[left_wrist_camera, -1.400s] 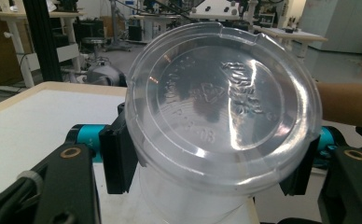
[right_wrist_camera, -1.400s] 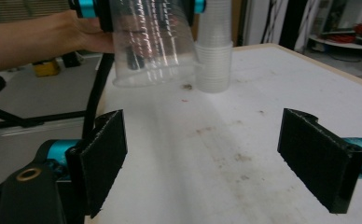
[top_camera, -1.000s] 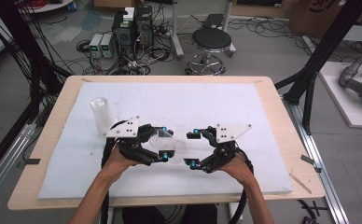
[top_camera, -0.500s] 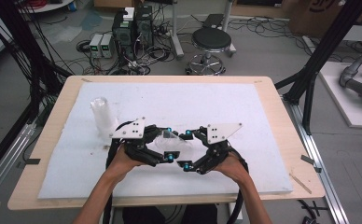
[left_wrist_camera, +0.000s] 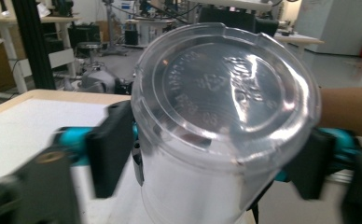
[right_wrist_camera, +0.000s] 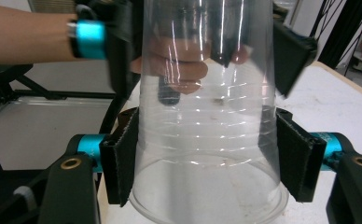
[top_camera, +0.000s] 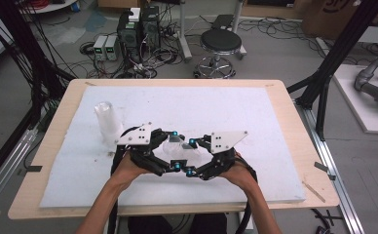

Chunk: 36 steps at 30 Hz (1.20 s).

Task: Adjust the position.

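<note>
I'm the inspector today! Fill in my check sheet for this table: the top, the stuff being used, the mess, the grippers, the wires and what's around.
Surface: white mat on a wooden table, with a few dark specks.
Job's things: clear plastic cup, held on its side between both grippers.
Clutter: second clear cup, standing on the mat at the left.
Grippers: the right gripper jaws have just been closing, and their pads press the cup near its rim. The left gripper jaws have just been opening, with the cup's base end between them.
Cables: a black cable trails from each gripper; there are tangled floor wires beyond the table.
Surroundings: stool, electronics boxes.
</note>
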Each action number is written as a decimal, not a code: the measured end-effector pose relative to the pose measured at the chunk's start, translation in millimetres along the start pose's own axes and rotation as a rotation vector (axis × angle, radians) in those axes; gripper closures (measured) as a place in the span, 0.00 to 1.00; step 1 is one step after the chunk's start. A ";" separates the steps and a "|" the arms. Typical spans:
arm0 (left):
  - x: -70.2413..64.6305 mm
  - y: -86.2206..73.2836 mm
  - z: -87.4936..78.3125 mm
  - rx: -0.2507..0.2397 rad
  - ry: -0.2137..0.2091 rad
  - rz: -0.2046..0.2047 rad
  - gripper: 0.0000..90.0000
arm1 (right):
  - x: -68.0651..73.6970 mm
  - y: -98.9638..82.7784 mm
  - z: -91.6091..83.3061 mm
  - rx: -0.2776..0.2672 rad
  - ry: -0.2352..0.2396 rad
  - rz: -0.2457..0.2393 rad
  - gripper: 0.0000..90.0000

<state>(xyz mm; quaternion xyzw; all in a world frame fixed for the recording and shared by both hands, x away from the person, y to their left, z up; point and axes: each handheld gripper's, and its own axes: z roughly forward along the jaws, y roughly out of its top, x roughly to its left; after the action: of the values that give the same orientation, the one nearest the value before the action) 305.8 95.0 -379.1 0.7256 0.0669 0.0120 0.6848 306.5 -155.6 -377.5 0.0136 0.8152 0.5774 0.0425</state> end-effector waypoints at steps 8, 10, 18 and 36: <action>-1.7 0.5 -6.0 0.023 0.018 -0.004 0.08 | -0.5 0.0 0.6 0.025 0.000 0.012 0.36; -2.5 0.4 -8.5 0.049 0.021 -0.004 0.08 | -0.4 0.4 0.0 0.034 -0.003 0.018 0.37; -2.6 12.5 -28.1 0.263 0.077 0.025 0.08 | -3.5 11.5 -3.2 0.181 -0.002 0.008 0.37; 2.5 36.2 -17.3 0.877 0.082 0.075 0.09 | -10.4 45.9 16.3 0.759 0.071 -0.018 0.38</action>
<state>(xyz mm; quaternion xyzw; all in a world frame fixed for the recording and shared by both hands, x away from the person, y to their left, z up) 309.3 110.5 -342.2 0.9485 0.0664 0.0358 0.3078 317.0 -125.8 -339.1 0.0014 0.9721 0.2343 0.0112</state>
